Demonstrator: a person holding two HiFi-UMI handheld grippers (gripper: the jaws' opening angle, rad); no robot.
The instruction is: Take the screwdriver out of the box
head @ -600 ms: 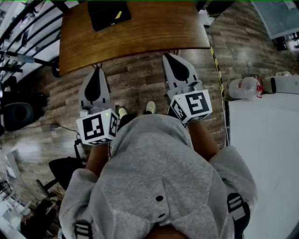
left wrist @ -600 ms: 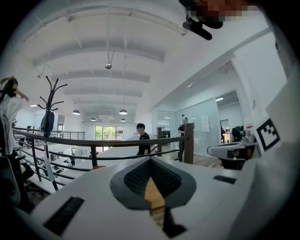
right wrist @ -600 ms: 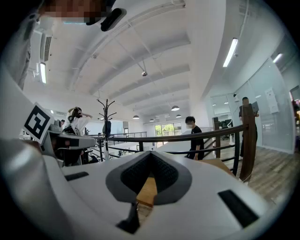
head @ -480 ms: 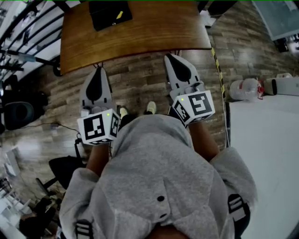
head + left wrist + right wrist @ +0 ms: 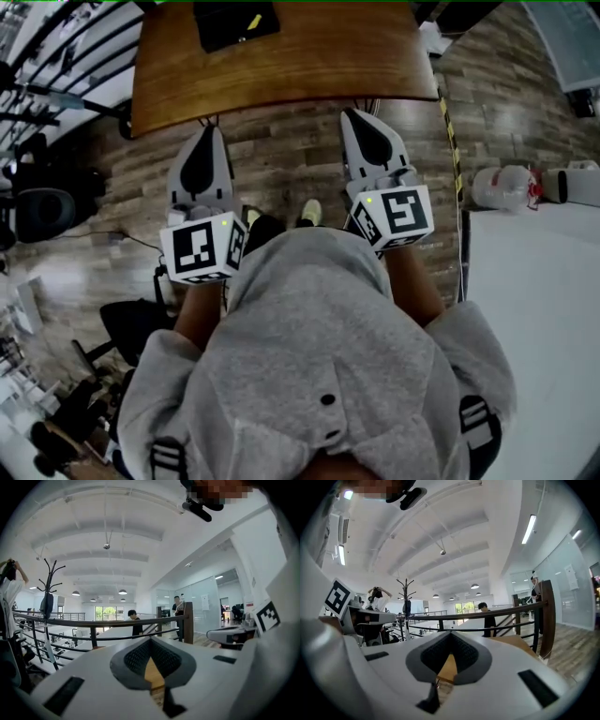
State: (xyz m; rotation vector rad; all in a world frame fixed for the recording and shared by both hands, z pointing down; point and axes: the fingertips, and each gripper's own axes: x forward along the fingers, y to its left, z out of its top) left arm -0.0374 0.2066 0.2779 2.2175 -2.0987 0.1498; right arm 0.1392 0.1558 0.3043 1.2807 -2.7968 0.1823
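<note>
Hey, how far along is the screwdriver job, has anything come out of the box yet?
Done: nothing yet. The black box sits at the far side of the wooden table, showing a yellow item, possibly the screwdriver. In hand: nothing; the left gripper and right gripper are both shut and empty, near the table's front edge. Left: reach the box, grip the screwdriver, lift it out.
</note>
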